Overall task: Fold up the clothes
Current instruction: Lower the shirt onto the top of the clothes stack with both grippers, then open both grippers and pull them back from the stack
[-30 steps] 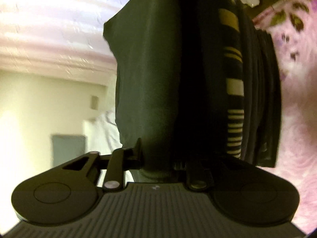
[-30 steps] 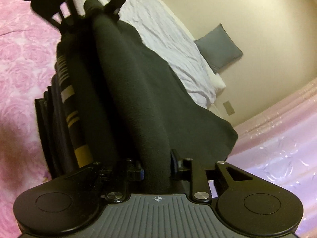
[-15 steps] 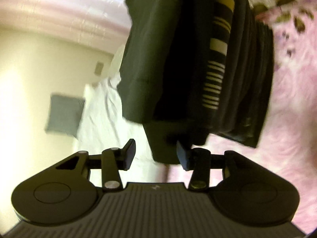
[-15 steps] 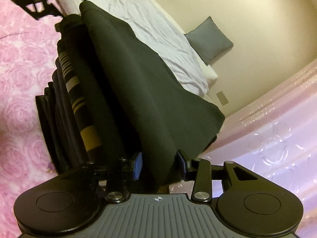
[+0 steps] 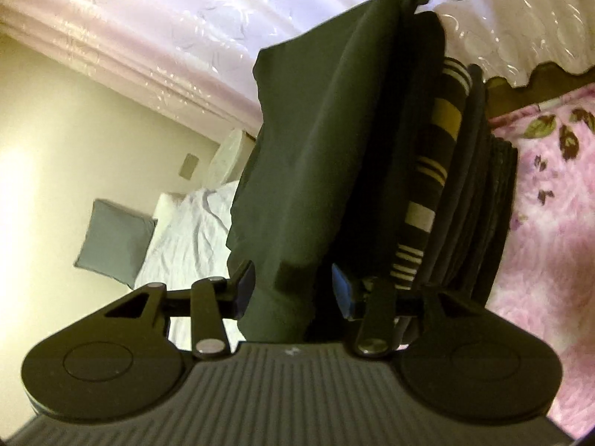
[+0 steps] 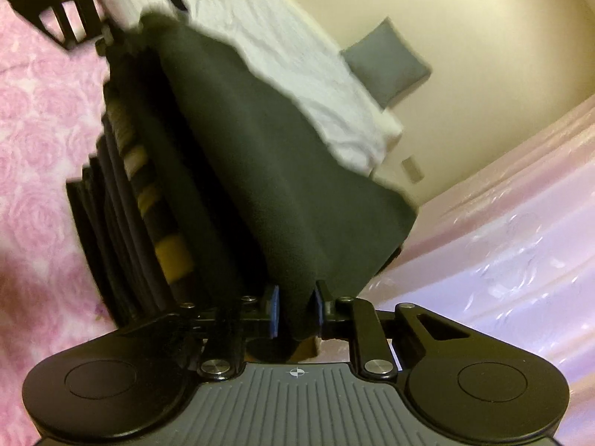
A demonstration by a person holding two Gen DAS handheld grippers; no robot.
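A: What lay between the left gripper (image 5: 292, 290) jaws?
B: The dark garment (image 5: 319, 156); the jaws stood apart.
A: And beside the garment?
B: A striped folded stack (image 5: 427, 200), touching its right side.

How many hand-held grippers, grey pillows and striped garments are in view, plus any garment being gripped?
Hand-held grippers: 2 (left hand-held gripper, right hand-held gripper)
Grey pillow: 1
Striped garment: 1
Gripped dark garment: 1
Total: 5

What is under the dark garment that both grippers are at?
Under the dark garment lies a stack of folded clothes, including a striped piece, on the pink floral blanket. The stack's middle is covered.
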